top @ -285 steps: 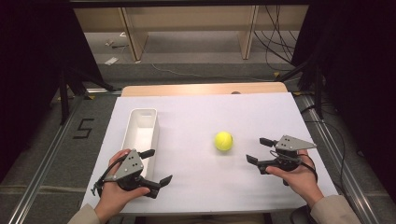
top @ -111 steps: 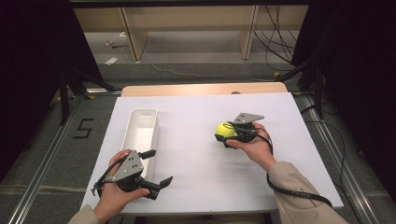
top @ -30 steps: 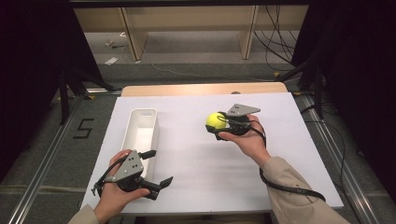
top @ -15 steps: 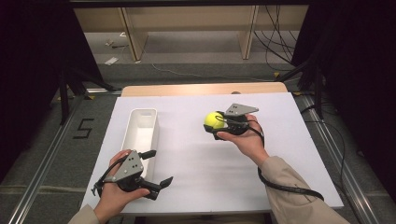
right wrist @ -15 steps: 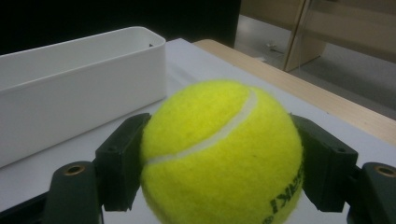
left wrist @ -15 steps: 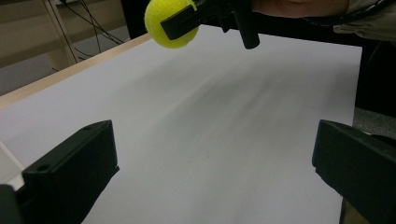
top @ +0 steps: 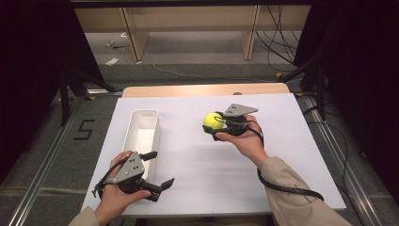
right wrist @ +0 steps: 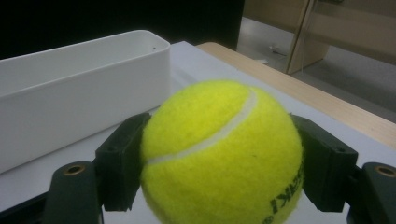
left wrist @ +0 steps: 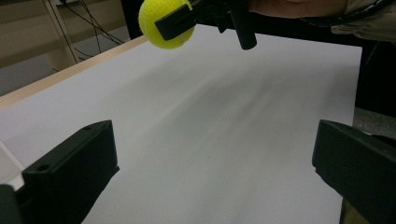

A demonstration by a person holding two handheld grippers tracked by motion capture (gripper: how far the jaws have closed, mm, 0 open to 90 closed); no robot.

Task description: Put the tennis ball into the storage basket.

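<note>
Right gripper (top: 212, 128) clamps a fuzzy yellow tennis ball (top: 212, 120) between black jaws.

One tennis ball (top: 212, 120); one white bin (top: 142, 133)

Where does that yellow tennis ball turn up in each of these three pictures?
High view: tennis ball right of centre, clamped in the right gripper.
Left gripper view: top left, far off.
Right gripper view: centre, close up.
Shared landmark: the white table sheet.

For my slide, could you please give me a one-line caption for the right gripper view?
Right gripper clamps a yellow tennis ball between its jaws, facing the white bin.
</note>
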